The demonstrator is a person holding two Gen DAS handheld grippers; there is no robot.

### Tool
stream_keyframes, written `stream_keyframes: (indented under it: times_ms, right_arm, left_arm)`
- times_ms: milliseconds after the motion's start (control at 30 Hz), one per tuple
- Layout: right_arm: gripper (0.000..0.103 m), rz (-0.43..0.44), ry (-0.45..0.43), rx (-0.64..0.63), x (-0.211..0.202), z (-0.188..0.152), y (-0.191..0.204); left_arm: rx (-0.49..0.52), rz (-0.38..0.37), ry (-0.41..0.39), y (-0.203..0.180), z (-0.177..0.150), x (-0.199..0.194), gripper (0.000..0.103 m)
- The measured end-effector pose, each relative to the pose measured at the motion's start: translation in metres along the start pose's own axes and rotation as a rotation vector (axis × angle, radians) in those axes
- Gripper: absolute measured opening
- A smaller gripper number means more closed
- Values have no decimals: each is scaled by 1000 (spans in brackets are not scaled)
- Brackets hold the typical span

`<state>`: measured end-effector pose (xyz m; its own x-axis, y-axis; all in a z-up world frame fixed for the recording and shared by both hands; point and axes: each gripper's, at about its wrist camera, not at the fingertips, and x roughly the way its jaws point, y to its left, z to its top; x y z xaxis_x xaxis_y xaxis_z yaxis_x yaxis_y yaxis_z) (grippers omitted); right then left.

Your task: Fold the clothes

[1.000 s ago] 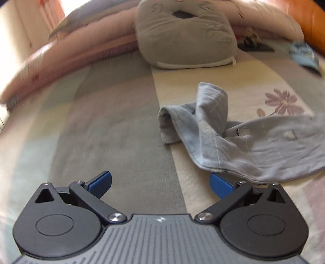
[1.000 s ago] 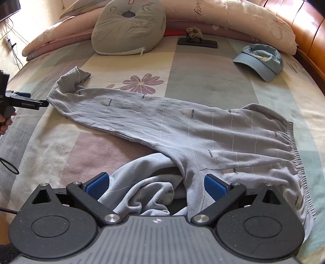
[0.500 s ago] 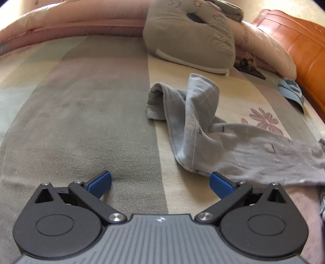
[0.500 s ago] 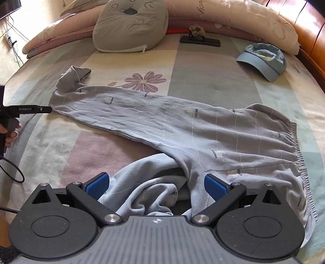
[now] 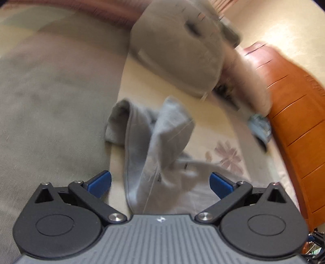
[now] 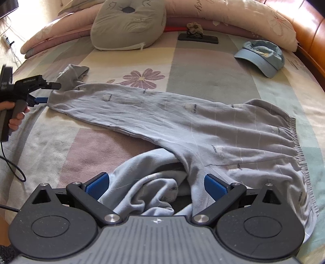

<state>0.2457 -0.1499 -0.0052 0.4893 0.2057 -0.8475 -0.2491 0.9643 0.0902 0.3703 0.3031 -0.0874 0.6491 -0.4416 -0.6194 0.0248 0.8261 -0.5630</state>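
Grey-blue sweatpants [image 6: 182, 121] lie spread on the bed, one leg stretched to the far left, the other leg bunched near the camera. My right gripper [image 6: 156, 183] stands open over that bunched leg, fabric between its blue pads. In the blurred left wrist view, my left gripper [image 5: 160, 181] is open astride the rumpled cuff end of the pants [image 5: 158, 142]. The right wrist view shows the left gripper [image 6: 47, 92] at the far-left cuff, held by a hand [image 6: 14, 115].
A grey cat-face cushion [image 6: 128, 24] and pink pillows [image 6: 233, 14] line the head of the bed. A blue cap [image 6: 262, 56] lies at the right, a dark flat object with a flower [image 6: 197, 36] behind. The wooden bed frame [image 5: 294, 121] runs along the right. A cable [image 6: 12, 162] trails at left.
The left gripper has swung right and moved forward, so the pants cuff now sits between its open fingers. The right gripper has barely moved. The cuff looks slightly shifted.
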Motion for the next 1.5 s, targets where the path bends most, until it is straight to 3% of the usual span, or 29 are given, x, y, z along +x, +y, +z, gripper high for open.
stream_keyframes:
  times_ms: [200, 267, 433, 500, 667, 933, 1033, 1167, 1333, 1500]
  right_arm:
    - [102, -16, 3, 51, 0, -2, -11]
    - [102, -11, 3, 53, 1, -1, -11]
    - [102, 1, 5, 22, 3, 1, -5]
    - [102, -1, 2, 17, 2, 1, -5]
    - [102, 3, -11, 75, -2, 4, -23]
    - [99, 17, -100, 97, -11, 11, -59]
    - [99, 22, -145, 43, -6, 22, -78]
    - [96, 13, -160, -17, 31, 56, -104]
    - [93, 82, -105, -25, 80, 79, -125]
    - [96, 90, -43, -62, 105, 62, -135]
  left_arm:
    - [-115, -97, -12, 22, 6, -3, 102]
    - [-103, -57, -22, 17, 11, -2, 102]
    - [-33, 127, -42, -5, 23, 11, 100]
    - [41, 197, -57, -24, 19, 6, 100]
    - [227, 287, -54, -74, -1, -16, 101]
    - [451, 344, 20, -155, -33, 5, 101]
    - [470, 323, 18, -186, -46, 16, 102]
    - [479, 326, 42, -220, -63, 48, 102]
    - [526, 390, 84, -242, -91, 82, 102]
    - [501, 455, 168, -235, -116, 97, 102]
